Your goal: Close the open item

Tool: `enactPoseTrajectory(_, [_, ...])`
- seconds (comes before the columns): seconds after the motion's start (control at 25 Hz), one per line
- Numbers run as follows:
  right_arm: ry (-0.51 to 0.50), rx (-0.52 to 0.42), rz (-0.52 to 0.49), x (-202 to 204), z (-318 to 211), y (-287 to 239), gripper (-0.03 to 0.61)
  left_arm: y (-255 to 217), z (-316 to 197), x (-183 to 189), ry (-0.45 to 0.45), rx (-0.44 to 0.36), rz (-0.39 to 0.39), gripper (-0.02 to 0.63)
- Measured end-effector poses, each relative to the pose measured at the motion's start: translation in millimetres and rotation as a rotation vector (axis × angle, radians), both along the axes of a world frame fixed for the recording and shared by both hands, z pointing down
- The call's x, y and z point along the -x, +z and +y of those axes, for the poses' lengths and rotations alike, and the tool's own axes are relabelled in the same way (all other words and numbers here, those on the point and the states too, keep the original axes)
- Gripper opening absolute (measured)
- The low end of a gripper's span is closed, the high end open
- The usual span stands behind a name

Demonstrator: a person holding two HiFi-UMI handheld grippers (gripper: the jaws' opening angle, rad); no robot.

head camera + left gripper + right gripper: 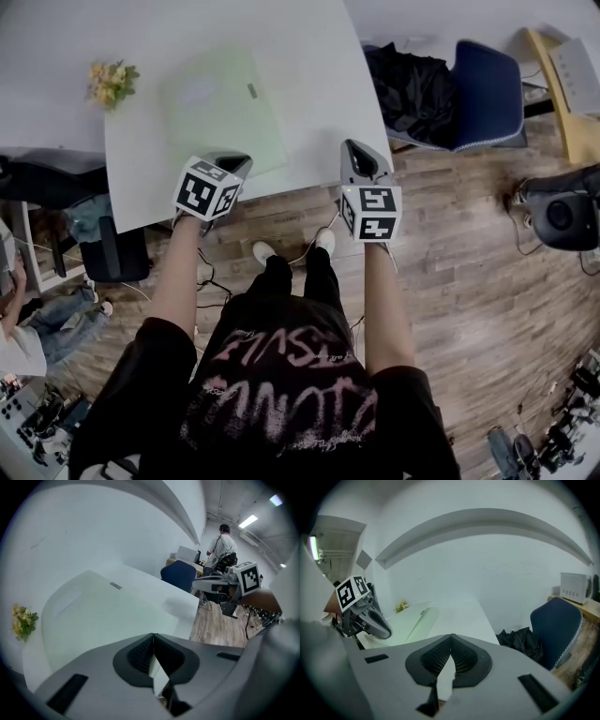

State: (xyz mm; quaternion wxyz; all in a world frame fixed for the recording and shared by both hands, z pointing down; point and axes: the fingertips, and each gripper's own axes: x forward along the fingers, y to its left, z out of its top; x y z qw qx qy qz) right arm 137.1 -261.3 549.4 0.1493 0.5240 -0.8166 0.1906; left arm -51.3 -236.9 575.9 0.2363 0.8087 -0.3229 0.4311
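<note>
My left gripper (pixel 239 161) jaws together, empty, at near edge of table (pixel 309 56); green folder (pixel 220 112) lying flat just ahead of it. My right gripper (pixel 354 152) jaws together too, empty, folder off to its left

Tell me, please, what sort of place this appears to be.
Most likely an office or lab workroom. A large white table has a blue office chair beside it, and ceiling strip lights run overhead.
</note>
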Motion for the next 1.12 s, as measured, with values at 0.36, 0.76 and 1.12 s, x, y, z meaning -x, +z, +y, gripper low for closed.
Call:
enactPoseTrajectory(0.36, [-0.004,0.022,0.010,2,-6,7,0.009,-8,-46,10,-0.058,-0.044,0.016,0.006])
enactPoseTrajectory(0.76, [0.003,0.040,0.016,-1,-22,15,0.009,-6,-88,2,-0.035,-0.092,0.002,0.006])
enactPoseTrajectory(1.12, [-0.012,0.044,0.021,8,-40,16,0.009,-10,-131,4,-0.028,-0.141,-0.028,0.007])
